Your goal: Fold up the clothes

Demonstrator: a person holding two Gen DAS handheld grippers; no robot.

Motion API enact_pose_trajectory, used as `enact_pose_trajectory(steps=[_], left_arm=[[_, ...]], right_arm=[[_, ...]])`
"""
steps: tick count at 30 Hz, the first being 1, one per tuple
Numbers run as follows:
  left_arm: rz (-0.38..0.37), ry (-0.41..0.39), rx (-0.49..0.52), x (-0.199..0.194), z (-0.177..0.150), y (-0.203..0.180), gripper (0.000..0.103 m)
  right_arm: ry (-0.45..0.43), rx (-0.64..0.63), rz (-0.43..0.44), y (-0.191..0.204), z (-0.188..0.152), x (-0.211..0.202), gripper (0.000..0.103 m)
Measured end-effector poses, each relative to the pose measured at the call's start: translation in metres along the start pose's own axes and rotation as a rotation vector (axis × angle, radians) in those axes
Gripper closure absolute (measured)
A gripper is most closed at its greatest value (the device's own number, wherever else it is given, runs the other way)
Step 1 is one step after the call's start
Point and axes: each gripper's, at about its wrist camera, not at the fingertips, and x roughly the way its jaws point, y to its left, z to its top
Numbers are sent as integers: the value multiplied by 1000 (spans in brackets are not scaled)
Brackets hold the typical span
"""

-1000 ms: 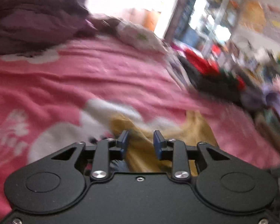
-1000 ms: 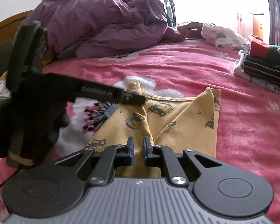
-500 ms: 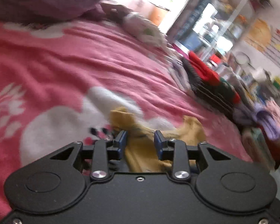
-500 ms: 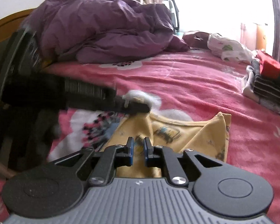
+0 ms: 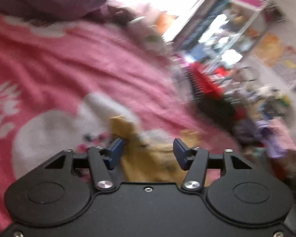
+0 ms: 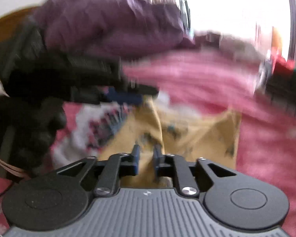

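I count one yellow printed garment (image 6: 189,138) on my one pink blanket (image 5: 73,63), one purple duvet (image 6: 108,25), one stack of folded clothes (image 5: 209,90), and my two grippers: left (image 5: 148,152), right (image 6: 147,158).

A: Any lettering legible? Labels, brands, numbers?

B: None. Both views are motion-blurred. The shelf (image 5: 236,29) items and wall posters (image 5: 276,53) show colour only. The print on the yellow garment (image 6: 187,134) is pictures, not words.
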Motion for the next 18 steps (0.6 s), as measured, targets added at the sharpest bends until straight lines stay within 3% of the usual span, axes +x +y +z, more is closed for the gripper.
enact_pose_trajectory(steps=[3,7,12,18], left_arm=[[8,-58,-41,-9,4,7,48],[-17,-112,-121,-28,13,21,48],[-2,-76,-189,-29,15,34,44],[-22,-11,-158,-20,11,33,41]], right_arm=[[6,33,6,-4,-1,-4,84],[-48,83,35,-19,-7,-30,83],[-76,244,44,-65,-13,-46,73],[-67,484,60,-133,-19,-34,63]])
